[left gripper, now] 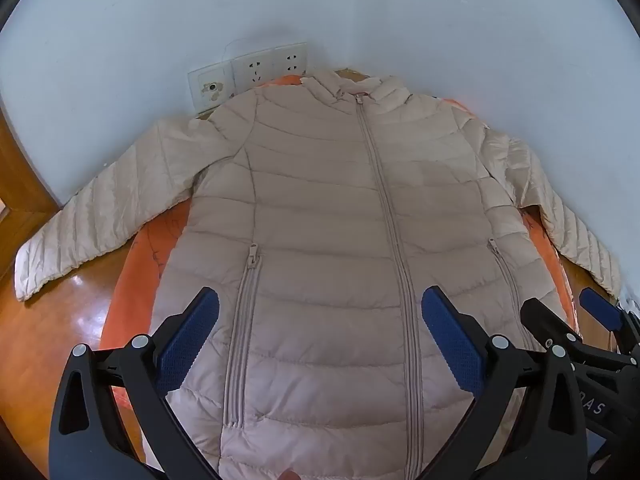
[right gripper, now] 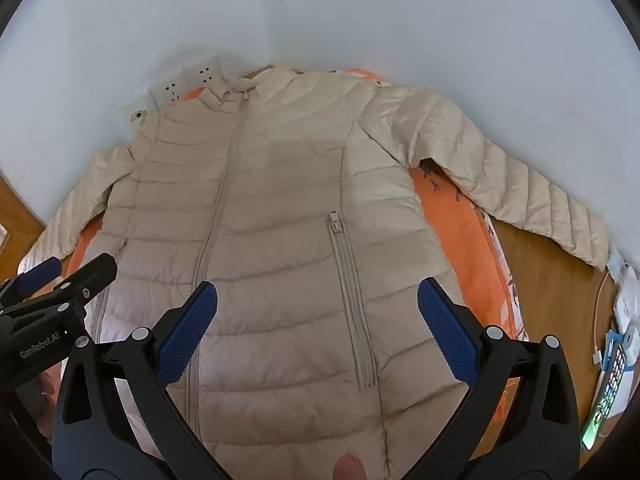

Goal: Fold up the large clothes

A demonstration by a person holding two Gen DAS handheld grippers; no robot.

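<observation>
A beige quilted puffer jacket (left gripper: 320, 208) (right gripper: 280, 208) lies flat and zipped, front up, on an orange cloth (left gripper: 132, 280) (right gripper: 460, 232). Both sleeves (left gripper: 100, 220) (right gripper: 500, 168) are spread out sideways, and the collar points at the wall. My left gripper (left gripper: 320, 312) hovers open above the lower left half of the jacket, near the left pocket zip (left gripper: 244, 320). My right gripper (right gripper: 318, 308) hovers open above the lower right half, by the right pocket zip (right gripper: 352, 300). Neither holds anything. Each gripper shows at the edge of the other's view.
The cloth lies on a glossy wooden surface (left gripper: 52, 320) (right gripper: 560, 280) against a pale wall with power sockets (left gripper: 268, 68) (right gripper: 188, 80). A phone (right gripper: 604, 392), a white cable and small items sit at the right edge. A fingertip (right gripper: 350, 466) shows at the bottom.
</observation>
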